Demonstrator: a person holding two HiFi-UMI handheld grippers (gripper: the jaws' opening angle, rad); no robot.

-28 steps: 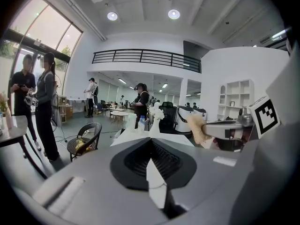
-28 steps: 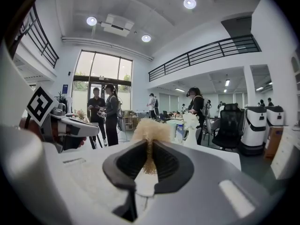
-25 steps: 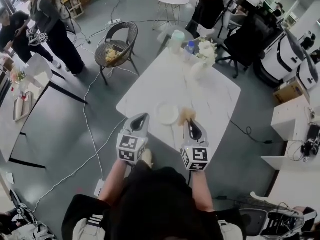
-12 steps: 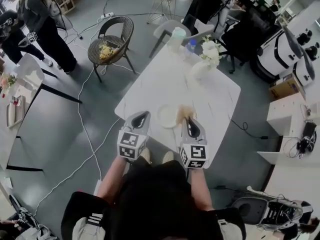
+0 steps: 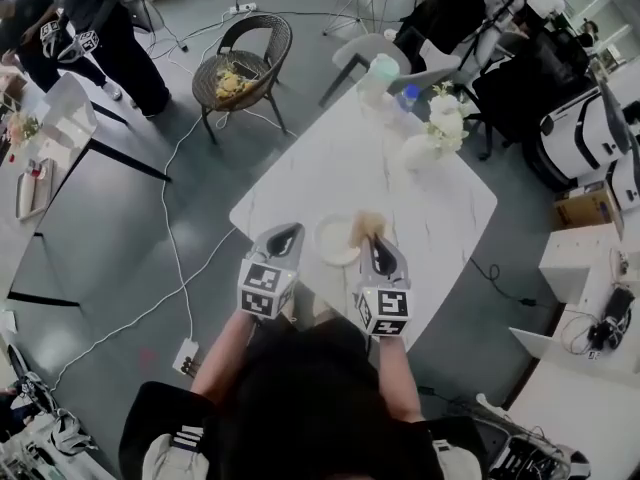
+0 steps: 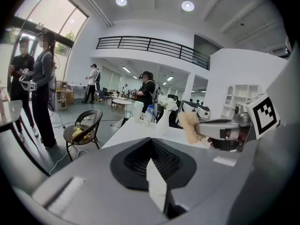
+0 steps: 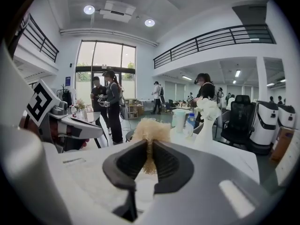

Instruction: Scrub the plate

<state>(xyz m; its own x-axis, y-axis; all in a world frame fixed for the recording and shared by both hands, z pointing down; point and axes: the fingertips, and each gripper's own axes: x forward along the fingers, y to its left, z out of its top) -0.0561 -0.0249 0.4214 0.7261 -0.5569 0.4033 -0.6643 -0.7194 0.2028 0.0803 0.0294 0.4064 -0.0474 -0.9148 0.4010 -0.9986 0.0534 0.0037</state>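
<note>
Bright, even indoor light falls from round ceiling lamps [image 6: 187,5] above the bench [image 5: 400,188] and from a tall window [image 7: 106,60] beyond it, which glares white. Shadows are faint. Every view bulges fisheye; both gripper views have black corners and a soft nearest foreground.

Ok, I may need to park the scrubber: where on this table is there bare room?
The middle of the table is bare, from the plate at the near edge up to the vase, and so is its right side beyond the scrubber. The far corner is crowded: cup, bottle and vase stand close together. The near edge is tight around the plate.
</note>
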